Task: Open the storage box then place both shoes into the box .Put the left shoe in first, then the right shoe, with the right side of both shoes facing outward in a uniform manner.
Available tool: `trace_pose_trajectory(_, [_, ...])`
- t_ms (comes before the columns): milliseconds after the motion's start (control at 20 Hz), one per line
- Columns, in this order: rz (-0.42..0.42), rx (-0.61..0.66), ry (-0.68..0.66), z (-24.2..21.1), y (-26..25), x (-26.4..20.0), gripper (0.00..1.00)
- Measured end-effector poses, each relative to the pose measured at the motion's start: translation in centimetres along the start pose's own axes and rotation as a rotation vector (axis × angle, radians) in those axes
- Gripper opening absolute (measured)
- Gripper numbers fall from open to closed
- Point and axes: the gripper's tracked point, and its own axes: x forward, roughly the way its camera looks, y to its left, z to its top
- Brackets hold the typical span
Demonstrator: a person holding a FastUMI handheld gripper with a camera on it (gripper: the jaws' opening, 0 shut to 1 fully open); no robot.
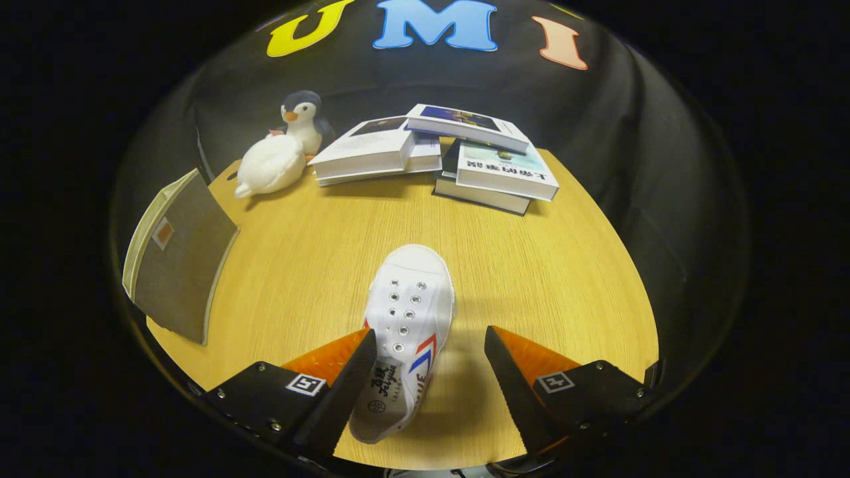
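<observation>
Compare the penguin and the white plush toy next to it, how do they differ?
The penguin stands upright; the white plush lies on its side. The penguin is dark grey with a white front; the plush is all white. Both sit at the table's far corner, touching, well beyond the open gripper.

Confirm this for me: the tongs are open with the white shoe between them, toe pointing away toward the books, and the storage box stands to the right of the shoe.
One thing is wrong: the storage box stands to the left of the white shoe, not the right. The gripper view shows it. The rest holds: the tongs are open with the shoe between them, toe toward the books.
</observation>
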Motion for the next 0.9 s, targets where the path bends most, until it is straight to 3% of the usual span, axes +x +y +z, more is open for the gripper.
trace_pose_trajectory(200, [0.014, 0.008, 0.071, -2.6, 0.2, 1.7, 0.94])
trace_pose_trajectory(250, [0.029, 0.033, 0.082, -3.1, 0.6, 2.0, 0.88])
trace_pose_trajectory(450, [0.079, 0.178, 0.122, -3.8, 1.6, 2.6, 0.43])
trace_pose_trajectory(550, [0.071, 0.189, 0.115, -3.7, 1.3, 2.9, 0.4])
trace_pose_trajectory(600, [0.065, 0.192, 0.129, -3.8, 1.6, 2.9, 0.23])
trace_pose_trajectory(650, [0.058, 0.2, 0.133, -3.7, 1.4, 2.6, 0.24])
trace_pose_trajectory(700, [-0.019, 0.206, 0.119, -4.3, 0.4, 3.7, 0.23])
trace_pose_trajectory(800, [-0.018, 0.237, 0.117, -3.8, 0.8, 3.2, 0.0])
trace_pose_trajectory(900, [0.0, 0.285, 0.122, -3.5, 1.7, 1.7, 0.0])
